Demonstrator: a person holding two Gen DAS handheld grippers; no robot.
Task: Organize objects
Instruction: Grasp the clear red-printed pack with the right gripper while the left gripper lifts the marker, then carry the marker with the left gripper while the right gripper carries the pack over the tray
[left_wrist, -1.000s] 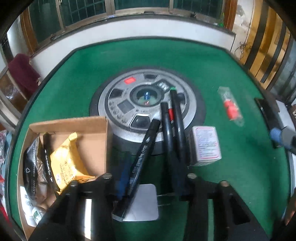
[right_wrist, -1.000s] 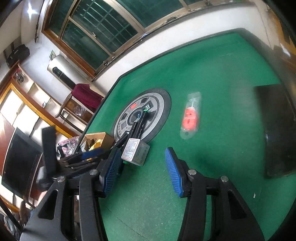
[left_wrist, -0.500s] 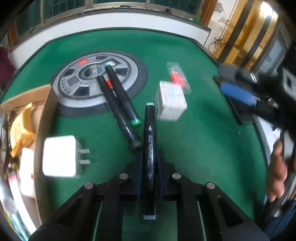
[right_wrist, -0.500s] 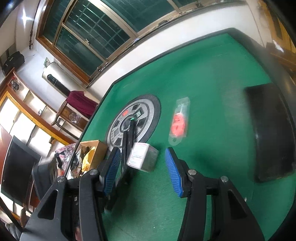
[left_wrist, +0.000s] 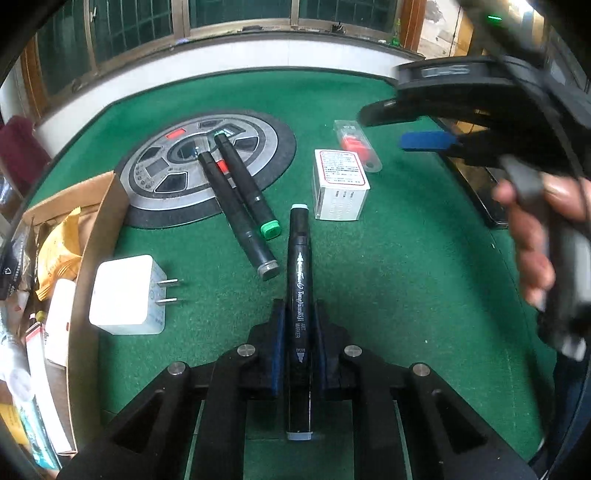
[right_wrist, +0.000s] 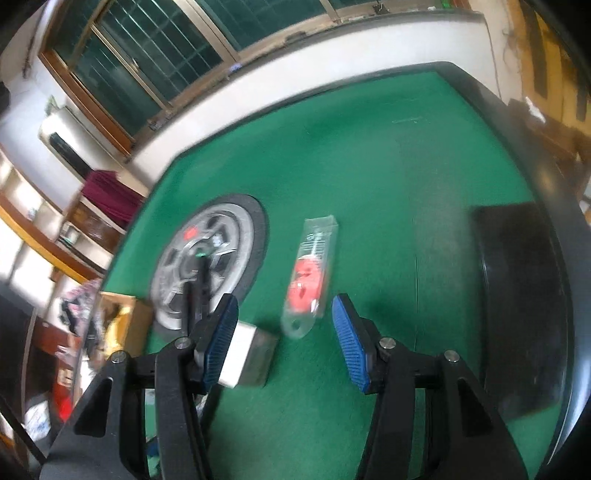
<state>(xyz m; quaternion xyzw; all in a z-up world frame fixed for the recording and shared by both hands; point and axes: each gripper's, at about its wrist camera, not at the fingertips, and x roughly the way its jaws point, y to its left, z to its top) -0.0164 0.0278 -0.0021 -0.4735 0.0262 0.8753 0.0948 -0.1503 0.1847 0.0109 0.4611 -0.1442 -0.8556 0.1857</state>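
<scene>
My left gripper (left_wrist: 298, 317) is shut on a black marker (left_wrist: 299, 280), which points away from me over the green felt table (left_wrist: 406, 295). Two more black markers (left_wrist: 236, 206) lie across the round grey centre panel (left_wrist: 155, 173), one with a green cap (left_wrist: 269, 229). A small white box (left_wrist: 340, 184) and a clear packet with a red item (left_wrist: 356, 142) lie beyond. My right gripper (right_wrist: 282, 332) hovers just short of that packet (right_wrist: 312, 273), jaws opening, with nothing pressed between them. The white box (right_wrist: 240, 354) sits by its left finger.
A cardboard box (left_wrist: 96, 236) with snack packets stands at the left, a white plug adapter (left_wrist: 127, 295) beside it. A black flat device (right_wrist: 517, 295) lies at the table's right edge. A hand (left_wrist: 532, 236) holds the right gripper (left_wrist: 424, 142).
My left gripper closed on the marker and swung right, away from the cardboard box, then held still. The right gripper tilted down and moved in close to the red packet and white box.
</scene>
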